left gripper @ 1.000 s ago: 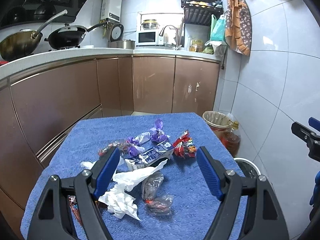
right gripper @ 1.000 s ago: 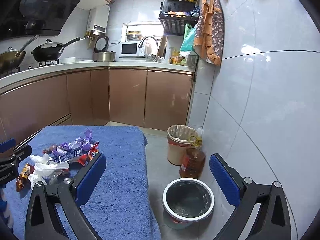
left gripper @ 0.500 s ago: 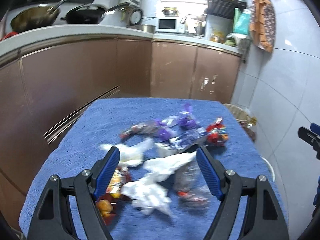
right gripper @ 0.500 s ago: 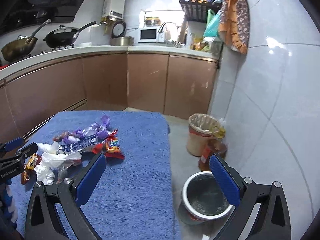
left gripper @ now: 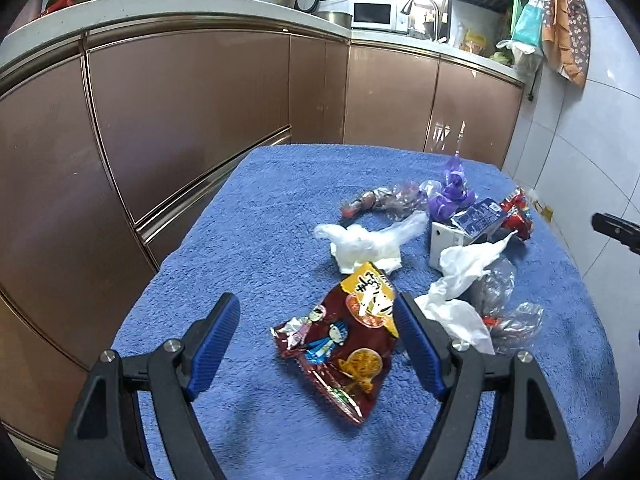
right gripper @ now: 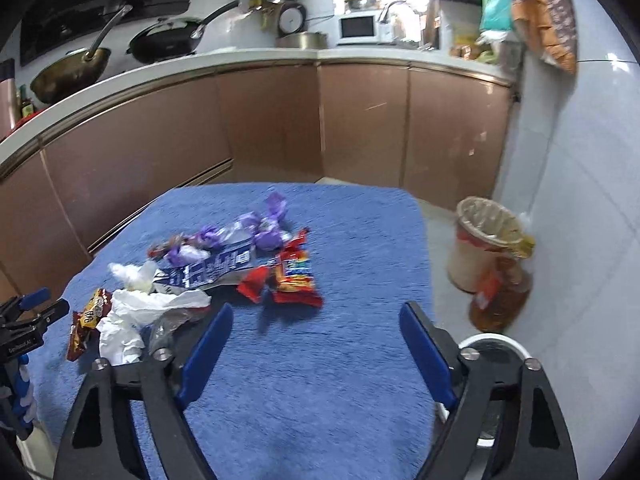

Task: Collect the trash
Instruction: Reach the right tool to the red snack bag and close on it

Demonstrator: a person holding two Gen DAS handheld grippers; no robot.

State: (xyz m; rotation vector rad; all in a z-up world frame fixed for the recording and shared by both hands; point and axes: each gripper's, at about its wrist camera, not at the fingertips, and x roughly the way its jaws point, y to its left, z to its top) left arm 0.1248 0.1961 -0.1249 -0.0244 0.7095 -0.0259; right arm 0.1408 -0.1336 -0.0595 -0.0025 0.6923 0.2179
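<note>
Trash lies on a blue towel-covered table (left gripper: 260, 240). A dark red snack wrapper (left gripper: 344, 344) lies between the open fingers of my left gripper (left gripper: 316, 336), which hovers low over it and holds nothing. Beyond it lie white tissues (left gripper: 368, 244), clear plastic (left gripper: 504, 304), a blue carton (left gripper: 476, 220) and purple wrappers (left gripper: 452, 196). My right gripper (right gripper: 316, 344) is open and empty over the towel, short of a red snack packet (right gripper: 294, 276). The white tissues (right gripper: 132, 312) lie to its left.
Brown kitchen cabinets (left gripper: 192, 112) run behind and left of the table. On the floor to the right stand a lined waste bin (right gripper: 480, 240), an oil bottle (right gripper: 500, 292) and a white-rimmed bin (right gripper: 496, 344). The left gripper shows at the left edge of the right wrist view (right gripper: 24, 320).
My left gripper swung left and down, from the tissues to the dark red wrapper. My right gripper swung left from the floor bin to over the table. Both stayed open.
</note>
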